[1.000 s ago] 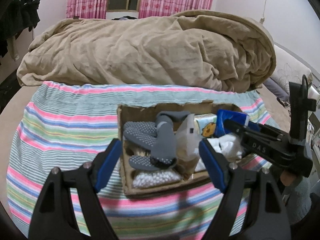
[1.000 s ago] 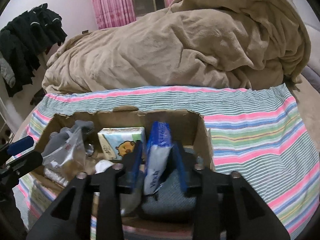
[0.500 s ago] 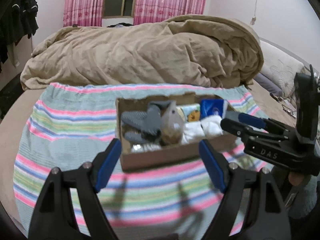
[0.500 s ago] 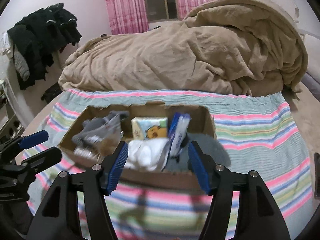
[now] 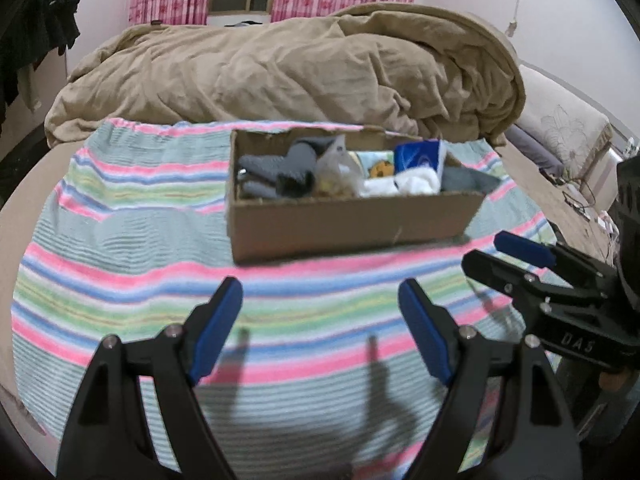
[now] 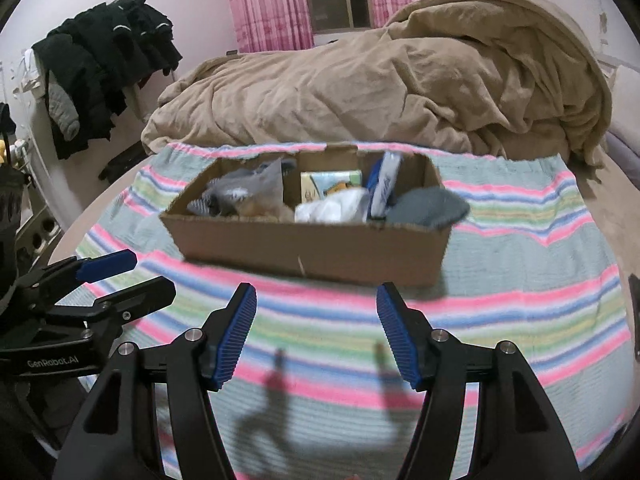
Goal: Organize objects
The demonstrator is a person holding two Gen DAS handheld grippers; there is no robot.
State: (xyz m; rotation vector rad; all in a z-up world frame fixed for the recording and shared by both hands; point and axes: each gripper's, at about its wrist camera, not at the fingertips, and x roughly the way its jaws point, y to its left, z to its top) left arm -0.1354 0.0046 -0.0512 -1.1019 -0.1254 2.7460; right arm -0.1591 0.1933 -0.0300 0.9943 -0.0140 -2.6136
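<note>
A large beige duvet lies bunched over the far part of the bed, under pink curtains. In front of it a striped blanket in pink, green and blue covers the near part of the bed. Dark clothes hang at the far left in the right wrist view.

On the striped blanket stands a cardboard box, low and open at the top, its long side facing the cameras. It is near the far edge of the blanket, just in front of the duvet. All the small things are inside it. At the left end lie grey gloves. Beside them, toward the middle, stands a clear plastic bag. Right of the bag there is a white cloth, and behind it a tissue pack with a cartoon animal. A blue tissue pack stands upright next to that. At the right end a grey cloth hangs partly over the box wall.

The left gripper is over the near blanket, well apart from the box; its blue fingers are spread and hold nothing. The right gripper is to its right, also over the near blanket, with fingers spread wide and empty.
</note>
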